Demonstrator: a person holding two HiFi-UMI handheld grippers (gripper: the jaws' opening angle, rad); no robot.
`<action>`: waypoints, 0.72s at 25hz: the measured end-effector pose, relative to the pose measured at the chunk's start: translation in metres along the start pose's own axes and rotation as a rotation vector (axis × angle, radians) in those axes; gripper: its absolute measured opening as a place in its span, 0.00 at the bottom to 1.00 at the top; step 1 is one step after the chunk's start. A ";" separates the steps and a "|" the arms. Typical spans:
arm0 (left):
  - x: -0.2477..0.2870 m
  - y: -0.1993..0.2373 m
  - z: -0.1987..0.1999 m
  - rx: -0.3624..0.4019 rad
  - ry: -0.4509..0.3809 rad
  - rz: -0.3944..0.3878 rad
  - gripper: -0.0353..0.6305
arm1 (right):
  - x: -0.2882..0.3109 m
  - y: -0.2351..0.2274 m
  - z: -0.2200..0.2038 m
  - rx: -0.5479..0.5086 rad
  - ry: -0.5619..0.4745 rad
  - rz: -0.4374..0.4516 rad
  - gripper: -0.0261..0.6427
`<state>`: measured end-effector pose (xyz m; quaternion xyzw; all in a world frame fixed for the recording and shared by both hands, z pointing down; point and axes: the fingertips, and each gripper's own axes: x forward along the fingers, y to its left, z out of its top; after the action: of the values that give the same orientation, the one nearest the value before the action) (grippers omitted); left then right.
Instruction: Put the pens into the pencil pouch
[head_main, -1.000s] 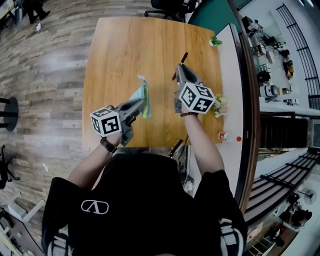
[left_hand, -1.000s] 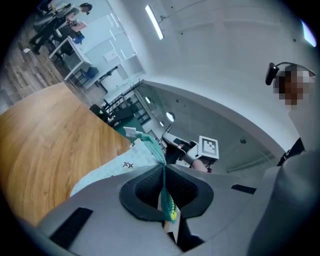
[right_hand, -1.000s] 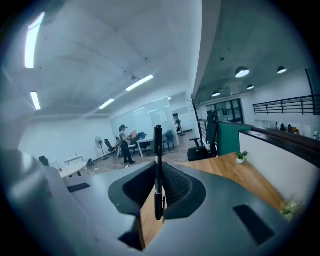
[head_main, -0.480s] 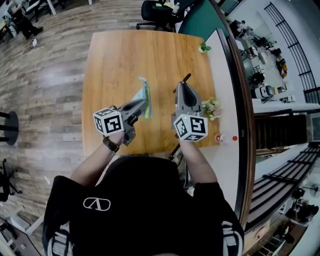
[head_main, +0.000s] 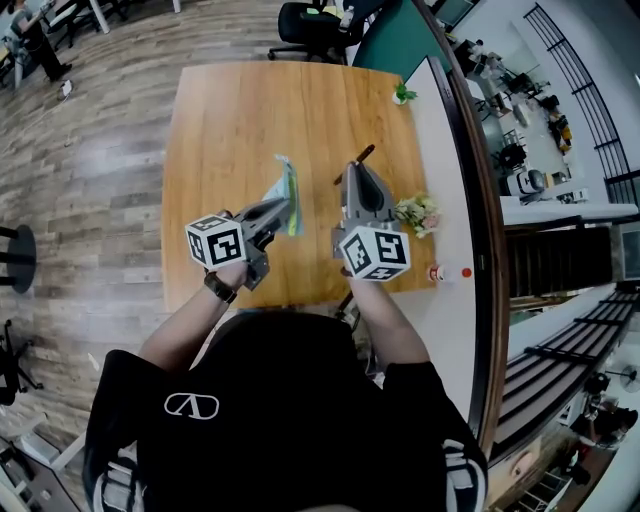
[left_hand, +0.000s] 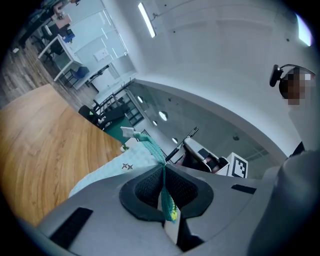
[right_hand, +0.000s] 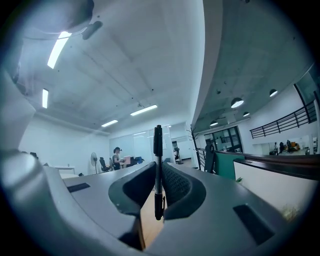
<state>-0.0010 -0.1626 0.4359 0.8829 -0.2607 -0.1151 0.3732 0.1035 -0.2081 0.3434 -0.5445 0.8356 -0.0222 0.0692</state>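
A pale green pencil pouch (head_main: 284, 186) with a teal zip edge hangs over the wooden table (head_main: 230, 110). My left gripper (head_main: 276, 208) is shut on its edge. In the left gripper view the teal edge of the pouch (left_hand: 161, 172) is pinched between the pads, and the pouch's starred side spreads to the left. My right gripper (head_main: 354, 176) is shut on a black pen (head_main: 362, 156). It is level, a little right of the pouch. In the right gripper view the pen (right_hand: 158, 160) stands upright between the pads. From the left gripper view I see the right gripper (left_hand: 202, 156) and the pen (left_hand: 183, 142) just beyond the pouch.
A small potted plant (head_main: 403, 95) sits at the table's far right corner. A bunch of flowers (head_main: 418, 212) and a red-capped bottle (head_main: 440, 272) stand along the right edge by a white ledge. An office chair (head_main: 310, 20) is behind the table.
My right gripper, with the pen in it, has drawn back toward me and shifted left, closer to the pouch. The left gripper and pouch have barely moved.
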 end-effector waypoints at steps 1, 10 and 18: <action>0.000 0.000 0.000 0.001 -0.001 0.000 0.08 | 0.002 0.008 0.003 0.004 -0.008 0.018 0.10; -0.006 0.002 0.002 0.004 -0.007 0.014 0.08 | 0.020 0.071 0.009 0.096 -0.027 0.158 0.10; -0.010 0.003 0.006 0.004 -0.022 0.014 0.08 | 0.022 0.097 -0.022 0.087 0.054 0.221 0.10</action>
<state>-0.0130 -0.1625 0.4335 0.8805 -0.2710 -0.1216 0.3695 0.0038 -0.1892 0.3526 -0.4446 0.8904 -0.0656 0.0721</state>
